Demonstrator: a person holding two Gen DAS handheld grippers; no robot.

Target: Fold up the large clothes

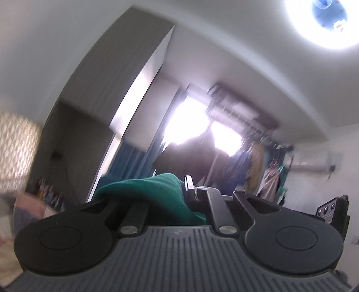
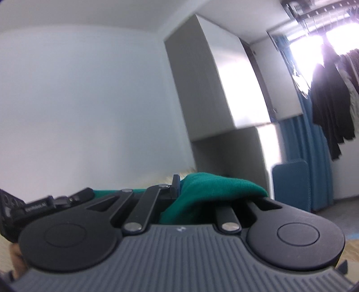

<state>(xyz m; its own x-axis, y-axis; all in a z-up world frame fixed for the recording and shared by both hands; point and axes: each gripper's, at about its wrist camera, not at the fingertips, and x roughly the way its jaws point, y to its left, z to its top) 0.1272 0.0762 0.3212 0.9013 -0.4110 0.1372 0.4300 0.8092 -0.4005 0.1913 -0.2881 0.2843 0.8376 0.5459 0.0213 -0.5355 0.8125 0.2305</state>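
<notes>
Pointing up toward the ceiling, both claws are gripping the same green garment (image 1: 152,191). The left claw (image 1: 179,191) is pinching a bunch of the cloth, which is humping up over its left finger and spilling down between the linkage bars; its fingers are drawn close together on the fabric. The right claw (image 2: 186,188) is doing the mirror of that: the green cloth (image 2: 211,191) is bulging over its right finger and draping down toward the ribbed body, with the fingers closed in tight on it. The garment is being held up in the air between the two tools.

Behind them, a tall grey wardrobe (image 2: 202,89) is standing against the white wall, a blue curtain (image 2: 298,143) is hanging beside the bright window (image 1: 190,125), and dark clothes (image 2: 329,101) are dangling from a rack. A round ceiling lamp (image 1: 325,20) is glaring overhead. The left view is blurring badly.
</notes>
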